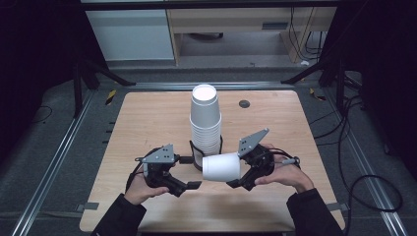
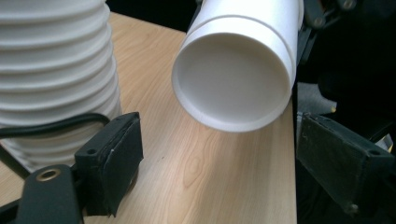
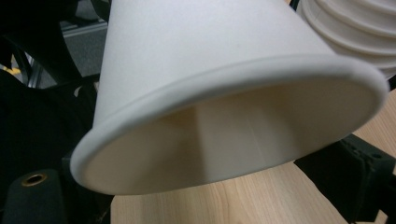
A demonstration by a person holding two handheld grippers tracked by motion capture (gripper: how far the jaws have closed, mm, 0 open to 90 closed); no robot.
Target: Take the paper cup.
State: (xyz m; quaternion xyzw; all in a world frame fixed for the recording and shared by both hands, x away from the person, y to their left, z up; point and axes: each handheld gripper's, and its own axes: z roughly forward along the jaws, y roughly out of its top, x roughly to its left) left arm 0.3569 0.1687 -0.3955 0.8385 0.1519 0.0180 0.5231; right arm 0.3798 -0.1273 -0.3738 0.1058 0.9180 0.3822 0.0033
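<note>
A single white paper cup (image 1: 222,167) is held on its side by the right hand-held gripper (image 1: 235,183), its jaws closed across the cup near the rim, so that the mouth faces the right gripper view and the closed base points toward the left hand-held gripper (image 1: 193,186). The left hand-held gripper is kept wide open and empty, with its pads (image 2: 122,154) spread on either side of the cup's base in the left gripper view. The cup is carried just above the tabletop (image 1: 147,118), directly in front of the tall stack of cups (image 1: 205,123) seated in a black wire holder (image 1: 196,156). Thin paper walls are easily crushed if clamping force is increased, and an oval rim is likely to resist any later nesting. A sideways swing of either hand-held gripper is judged likely to strike the stack, which stands close by and could be toppled.
</note>
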